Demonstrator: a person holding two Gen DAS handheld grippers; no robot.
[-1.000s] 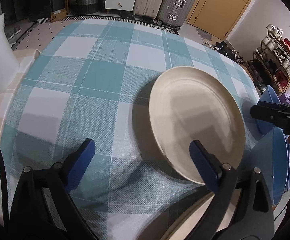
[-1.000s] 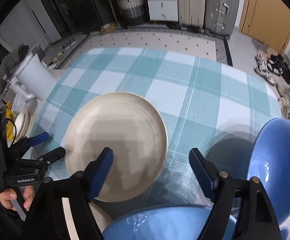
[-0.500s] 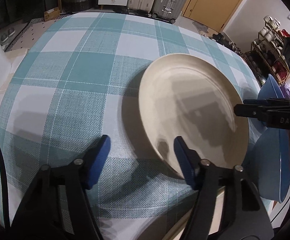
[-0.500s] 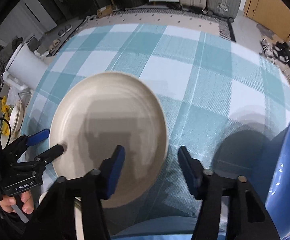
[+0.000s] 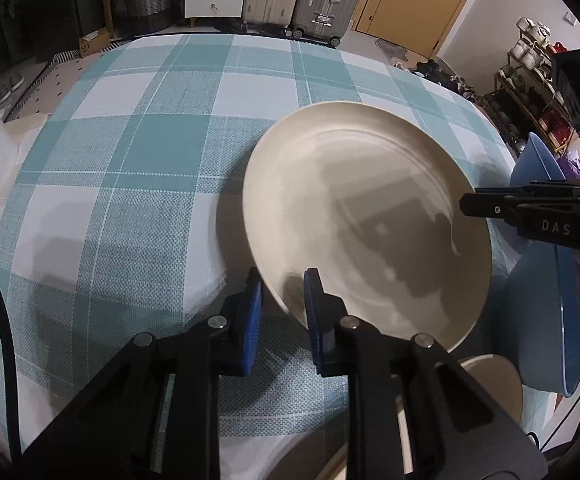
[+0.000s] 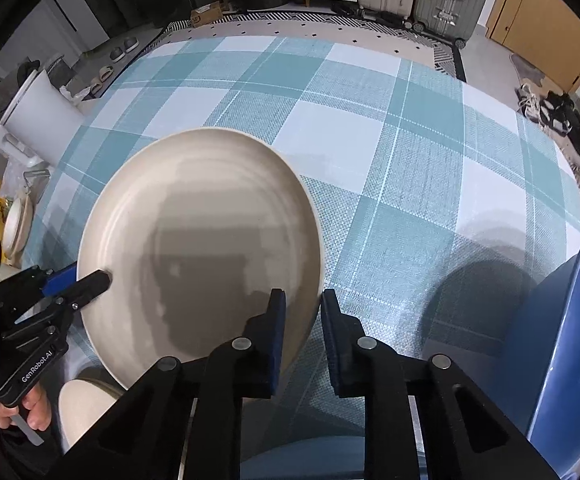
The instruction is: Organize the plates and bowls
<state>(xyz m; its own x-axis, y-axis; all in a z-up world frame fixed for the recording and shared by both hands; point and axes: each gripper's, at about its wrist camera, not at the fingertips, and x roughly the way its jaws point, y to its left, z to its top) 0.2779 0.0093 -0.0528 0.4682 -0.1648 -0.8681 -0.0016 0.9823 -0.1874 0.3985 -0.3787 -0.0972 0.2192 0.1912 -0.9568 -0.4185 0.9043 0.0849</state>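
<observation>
Round cream ceramic plate on teal-checked counter, left hand-held gripper clamped on its near rim, right hand-held gripper clamped on opposite rim, blue bowl beside.

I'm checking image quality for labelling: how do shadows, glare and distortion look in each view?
Left wrist view: sharp, a blocky dark shadow across the cream plate, a faint sheen near its right rim, tablecloth checks bulging.
Right wrist view: sharp, a similar shadow on the plate, room edges curved.

Table – teal-checked cloth, cream plate (rim lifted), blue bowl
</observation>
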